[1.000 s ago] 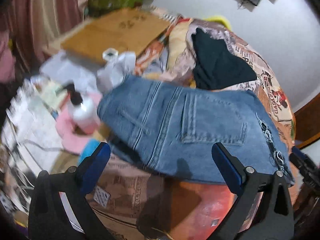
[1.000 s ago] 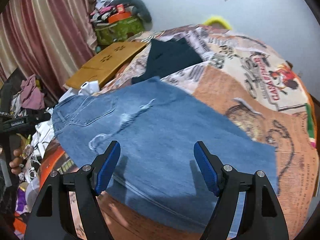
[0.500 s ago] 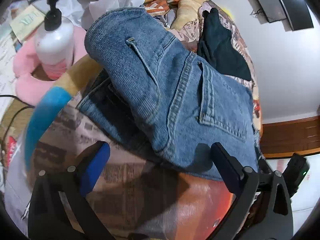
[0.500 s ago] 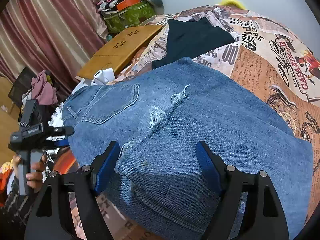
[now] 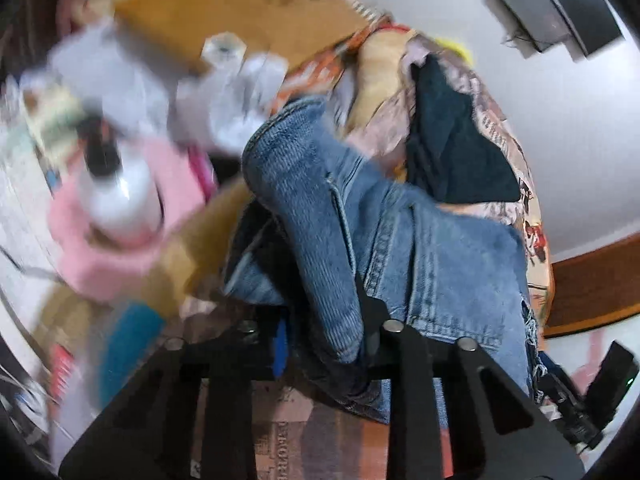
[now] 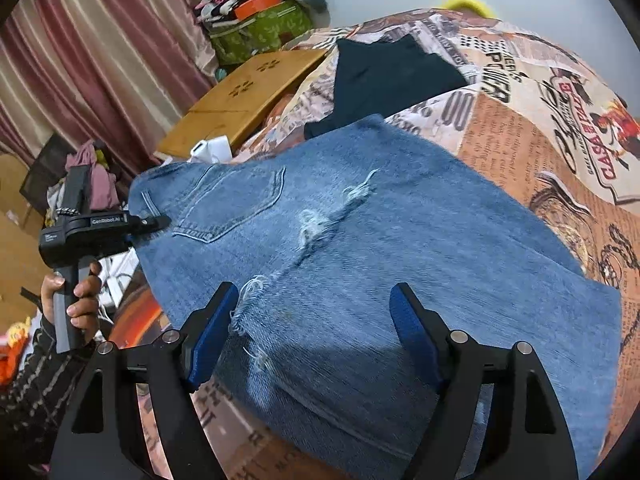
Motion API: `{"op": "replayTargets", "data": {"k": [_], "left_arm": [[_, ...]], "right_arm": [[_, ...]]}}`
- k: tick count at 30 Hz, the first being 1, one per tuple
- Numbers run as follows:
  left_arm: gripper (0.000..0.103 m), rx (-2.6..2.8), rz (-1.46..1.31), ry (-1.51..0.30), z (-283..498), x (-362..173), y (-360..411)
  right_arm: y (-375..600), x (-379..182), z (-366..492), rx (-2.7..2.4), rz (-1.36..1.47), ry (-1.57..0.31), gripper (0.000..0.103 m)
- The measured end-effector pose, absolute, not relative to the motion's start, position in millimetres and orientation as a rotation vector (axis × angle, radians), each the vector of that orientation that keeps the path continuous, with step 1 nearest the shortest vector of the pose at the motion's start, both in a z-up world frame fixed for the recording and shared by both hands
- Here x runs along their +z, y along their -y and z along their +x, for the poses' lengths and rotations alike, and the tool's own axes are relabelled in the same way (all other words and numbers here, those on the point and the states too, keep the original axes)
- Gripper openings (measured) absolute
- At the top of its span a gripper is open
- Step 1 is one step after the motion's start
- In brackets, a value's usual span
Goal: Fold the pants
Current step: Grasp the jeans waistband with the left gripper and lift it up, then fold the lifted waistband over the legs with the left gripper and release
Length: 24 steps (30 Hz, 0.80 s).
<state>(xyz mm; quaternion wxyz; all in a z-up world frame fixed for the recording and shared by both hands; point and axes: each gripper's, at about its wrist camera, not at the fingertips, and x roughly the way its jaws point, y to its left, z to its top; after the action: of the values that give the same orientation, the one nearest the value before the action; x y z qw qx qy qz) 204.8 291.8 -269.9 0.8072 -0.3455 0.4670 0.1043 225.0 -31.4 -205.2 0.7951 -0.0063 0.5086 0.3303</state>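
Jeans (image 6: 400,240) lie across the bed's (image 6: 560,128) near edge.
Left gripper (image 5: 320,340) jaws are closing on the waistband; right gripper (image 6: 312,328) hovers wide open, holding nothing.

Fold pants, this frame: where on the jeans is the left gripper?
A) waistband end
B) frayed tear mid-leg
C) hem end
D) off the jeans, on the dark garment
A: in the left wrist view the left gripper is closing on the bunched waistband of the jeans; the right wrist view shows it at that same end, beside the back pocket.
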Motion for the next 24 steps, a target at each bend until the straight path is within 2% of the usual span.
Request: {"op": "replayTargets", "data": {"k": [6, 13, 19, 24], "left_arm": [[0.020, 0.244, -0.496, -0.828, 218, -172, -250], [0.020, 0.119, -0.286, -0.640, 246, -64, -151], [0.020, -0.009, -0.178, -0.580, 271, -19, -51], [0.020, -0.106, -0.103, -0.612, 296, -26, 25]], "right_arm": [[76, -181, 225, 0.635, 0.022, -1.019, 0.075], [138, -177, 224, 0.531, 0.014, -1.007, 0.075], [194, -190, 209, 0.467, 0.003, -1.021, 0.075], [240, -192, 192, 0.419, 0.035, -1.021, 0.075]]}}
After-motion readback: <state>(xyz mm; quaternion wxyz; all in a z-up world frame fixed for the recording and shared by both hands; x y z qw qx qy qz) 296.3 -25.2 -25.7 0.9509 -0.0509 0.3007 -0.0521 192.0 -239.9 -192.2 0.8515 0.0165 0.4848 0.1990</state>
